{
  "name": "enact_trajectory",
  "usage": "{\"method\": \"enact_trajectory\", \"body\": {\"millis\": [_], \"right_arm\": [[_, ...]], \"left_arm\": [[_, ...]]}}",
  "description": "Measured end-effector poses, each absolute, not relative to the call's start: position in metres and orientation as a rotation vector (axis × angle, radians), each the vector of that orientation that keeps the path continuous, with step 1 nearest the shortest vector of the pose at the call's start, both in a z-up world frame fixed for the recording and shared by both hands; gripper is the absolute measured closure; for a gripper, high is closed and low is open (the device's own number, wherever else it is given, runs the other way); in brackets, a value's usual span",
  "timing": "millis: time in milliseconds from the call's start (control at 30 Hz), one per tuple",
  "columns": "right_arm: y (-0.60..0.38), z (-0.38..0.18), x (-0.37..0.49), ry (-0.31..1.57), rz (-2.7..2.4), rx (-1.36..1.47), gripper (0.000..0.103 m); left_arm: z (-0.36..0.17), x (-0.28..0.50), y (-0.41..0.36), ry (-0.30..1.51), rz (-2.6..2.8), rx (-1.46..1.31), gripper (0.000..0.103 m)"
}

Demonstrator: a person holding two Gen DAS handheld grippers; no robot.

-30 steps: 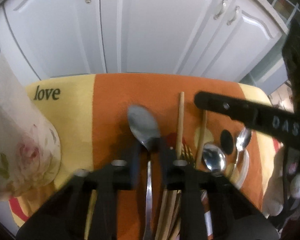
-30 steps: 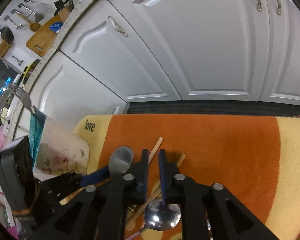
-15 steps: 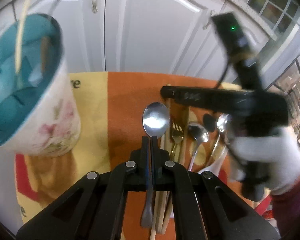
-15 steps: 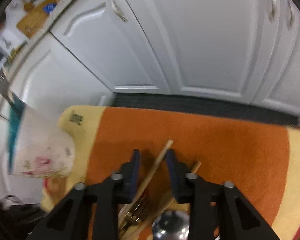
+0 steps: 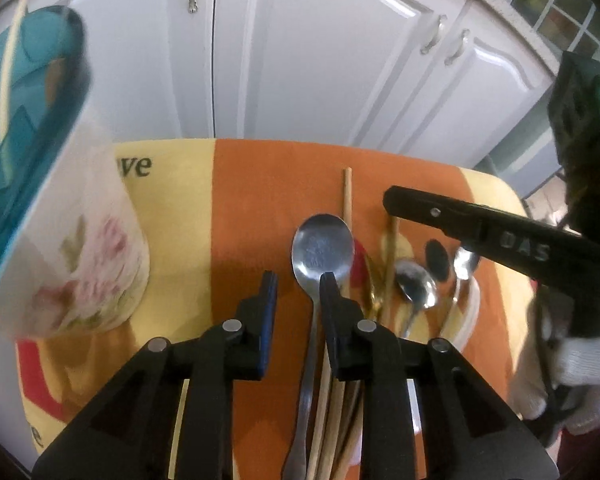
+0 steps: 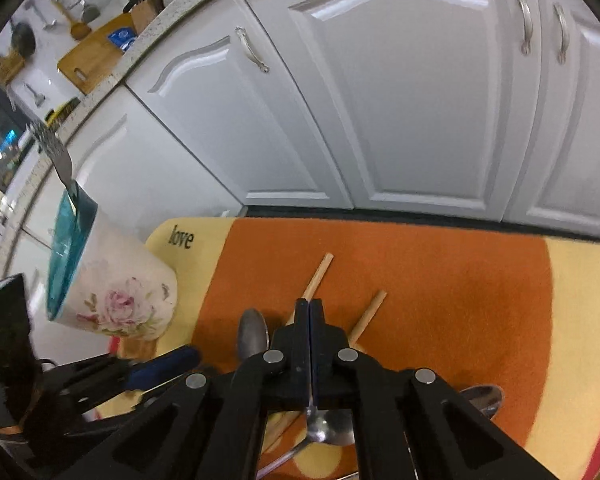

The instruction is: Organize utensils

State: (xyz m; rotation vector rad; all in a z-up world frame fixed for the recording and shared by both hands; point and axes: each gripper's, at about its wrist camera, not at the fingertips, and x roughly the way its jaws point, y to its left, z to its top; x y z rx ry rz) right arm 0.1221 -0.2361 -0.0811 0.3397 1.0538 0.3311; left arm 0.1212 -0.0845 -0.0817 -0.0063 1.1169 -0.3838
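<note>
Big spoon (image 5: 322, 246) lying on orange mat (image 5: 260, 184) w/ chopsticks (image 5: 347, 196) – sorted pile, awaiting floral holder (image 5: 80, 252) at left. L gripper (image 5: 296, 284) tilting down, jaws opening around spoon's neck, not pinching. R gripper (image 6: 309, 312) angling down – jaws pressed together, nothing visibly gripped.

home kitchen | white cabinet doors (image 6: 412, 100) | countertop (image 6: 172, 20) | cutting board (image 6: 94, 54)

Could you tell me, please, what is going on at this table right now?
A person with tongs in each hand is sorting cutlery on an orange and yellow cloth. The left tongs are opening around a large steel spoon. The right tongs are shut above wooden chopsticks. A floral holder with a teal lining stands alongside.
</note>
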Motion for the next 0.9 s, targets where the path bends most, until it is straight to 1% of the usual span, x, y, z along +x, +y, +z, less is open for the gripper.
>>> {"method": "enact_trajectory", "body": {"millis": [33, 100, 133, 200, 367, 533, 567, 600, 633, 667, 700, 867, 900], "right_arm": [[-0.238, -0.083, 0.125, 1.062, 0.333, 0.355, 0.102], [-0.239, -0.086, 0.132, 1.08, 0.331, 0.366, 0.096], [-0.24, -0.086, 0.135, 1.085, 0.327, 0.368, 0.095], [-0.246, -0.085, 0.138, 1.079, 0.32, 0.391, 0.094], [-0.266, -0.082, 0.135, 1.068, 0.308, 0.442, 0.093], [-0.282, -0.078, 0.129, 1.063, 0.307, 0.466, 0.091], [-0.284, -0.078, 0.128, 1.062, 0.312, 0.472, 0.09], [-0.285, -0.078, 0.127, 1.064, 0.321, 0.48, 0.086], [-0.285, -0.079, 0.126, 1.068, 0.324, 0.482, 0.083], [-0.285, -0.08, 0.125, 1.073, 0.326, 0.482, 0.079], [-0.284, -0.081, 0.124, 1.08, 0.332, 0.48, 0.078], [-0.282, -0.09, 0.121, 1.114, 0.314, 0.47, 0.078], [-0.283, -0.092, 0.12, 1.116, 0.313, 0.478, 0.078]], "left_arm": [[-0.083, 0.123, -0.086, 1.117, -0.379, 0.0, 0.082], [-0.085, 0.129, -0.091, 1.115, -0.364, 0.02, 0.076], [-0.087, 0.132, -0.093, 1.114, -0.362, 0.025, 0.075], [-0.091, 0.136, -0.097, 1.121, -0.362, 0.035, 0.069], [-0.096, 0.151, -0.107, 1.107, -0.375, 0.044, 0.061], [-0.097, 0.156, -0.117, 1.115, -0.394, 0.033, 0.061], [-0.097, 0.153, -0.118, 1.117, -0.406, 0.035, 0.064], [-0.097, 0.151, -0.117, 1.123, -0.422, 0.029, 0.077], [-0.097, 0.15, -0.117, 1.135, -0.445, 0.015, 0.083], [-0.097, 0.149, -0.116, 1.145, -0.449, 0.013, 0.091], [-0.097, 0.149, -0.117, 1.151, -0.444, 0.014, 0.098], [-0.095, 0.15, -0.117, 1.156, -0.451, 0.024, 0.098], [-0.094, 0.151, -0.116, 1.16, -0.454, 0.018, 0.096]]}}
